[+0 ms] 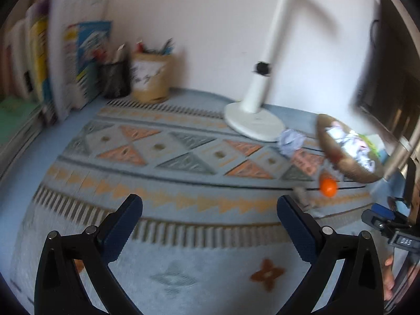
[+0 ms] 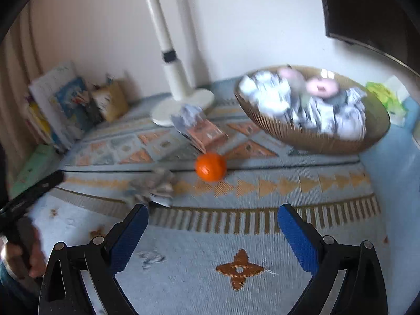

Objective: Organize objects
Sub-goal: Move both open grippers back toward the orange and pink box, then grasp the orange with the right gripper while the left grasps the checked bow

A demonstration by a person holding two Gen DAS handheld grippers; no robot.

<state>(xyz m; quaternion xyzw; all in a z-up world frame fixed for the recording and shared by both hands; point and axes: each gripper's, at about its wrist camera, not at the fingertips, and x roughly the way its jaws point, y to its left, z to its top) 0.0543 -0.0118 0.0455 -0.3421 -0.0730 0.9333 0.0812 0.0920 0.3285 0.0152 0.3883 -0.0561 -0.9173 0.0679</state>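
A pale wall backs a table covered by a light blue patterned cloth (image 2: 199, 262) with orange and grey triangles. Both views are blurred.

At the far left a row of upright books (image 1: 65, 60) leans along the edge, with a black mesh pen holder (image 1: 115, 78) and a tan pen pot (image 1: 151, 78) just beside them against the wall. To their right stands a white desk lamp (image 1: 254, 120) on its round base. Touching the front of that base lies a crumpled paper ball (image 2: 190, 115), resting on a small orange printed card (image 2: 207, 134). Nearer the camera a grey crumpled paper wad (image 2: 155, 186) sits on the cloth, and just right of it an orange ball (image 2: 210, 166). Further right a ribbed brown bowl (image 2: 302, 134) holds more crumpled paper and two pink rings. Beyond the bowl, by the wall, is something yellow-green, too blurred to identify.

The left hand-held gripper (image 1: 210, 204) hangs above bare cloth with its jaws spread wide and nothing between them. The right hand-held gripper (image 2: 212, 214) is likewise spread wide and empty, over the cloth in front of the paper wad and orange ball, touching neither.
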